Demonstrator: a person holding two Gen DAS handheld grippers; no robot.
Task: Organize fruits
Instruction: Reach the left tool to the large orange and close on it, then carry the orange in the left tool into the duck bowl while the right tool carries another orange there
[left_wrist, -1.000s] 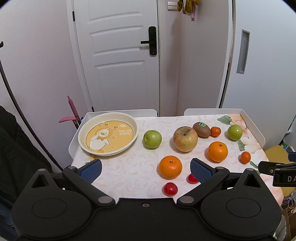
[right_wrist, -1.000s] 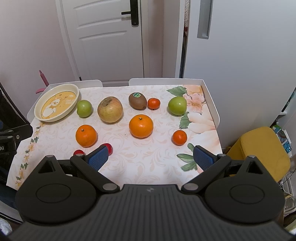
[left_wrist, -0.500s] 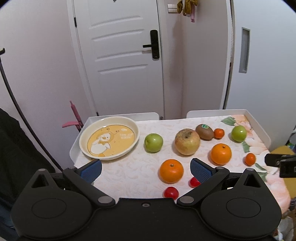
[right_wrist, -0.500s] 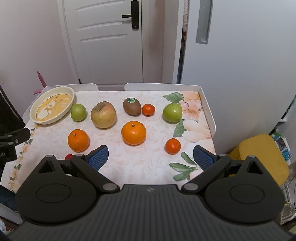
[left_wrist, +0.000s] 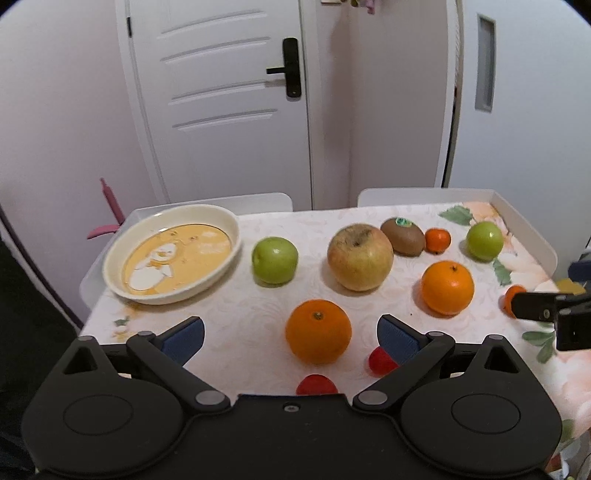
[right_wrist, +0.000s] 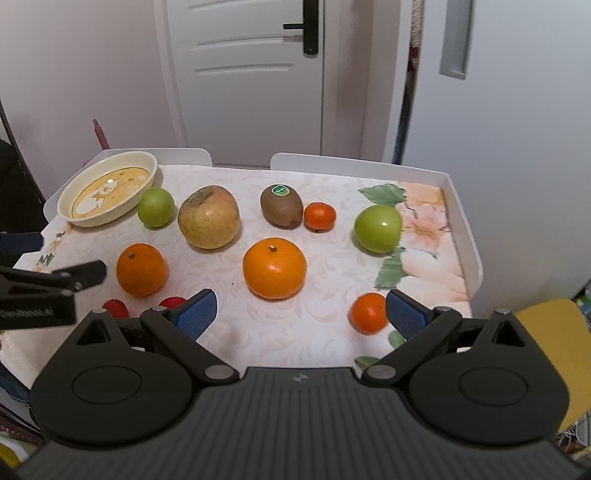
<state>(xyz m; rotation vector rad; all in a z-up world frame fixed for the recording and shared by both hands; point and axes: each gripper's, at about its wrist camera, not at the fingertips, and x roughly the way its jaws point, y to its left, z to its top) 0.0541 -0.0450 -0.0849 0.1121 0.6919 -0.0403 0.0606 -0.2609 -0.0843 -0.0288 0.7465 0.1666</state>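
Note:
A cream plate with a yellow duck print (left_wrist: 170, 254) (right_wrist: 107, 190) sits empty at the table's far left. Fruits lie loose on the cloth: a green apple (left_wrist: 274, 259), a large yellowish apple (left_wrist: 360, 256), a kiwi (left_wrist: 402, 236), a second green apple (right_wrist: 378, 228), two oranges (left_wrist: 318, 331) (left_wrist: 447, 287), small tangerines (right_wrist: 320, 216) (right_wrist: 368, 313) and two small red fruits (left_wrist: 380, 361) (left_wrist: 316, 384). My left gripper (left_wrist: 291, 338) is open, just in front of the near orange. My right gripper (right_wrist: 300, 313) is open, near the front edge.
The table (right_wrist: 461, 236) has a raised white rim at the back and right. A white door (left_wrist: 221, 92) and walls stand behind it. A yellow stool (right_wrist: 550, 321) is at the right. A pink handle (left_wrist: 109, 206) sticks up at the left.
Both grippers have moved forward and closer to the table, so the fruits appear larger. Both stay open and empty. No fruit has moved.

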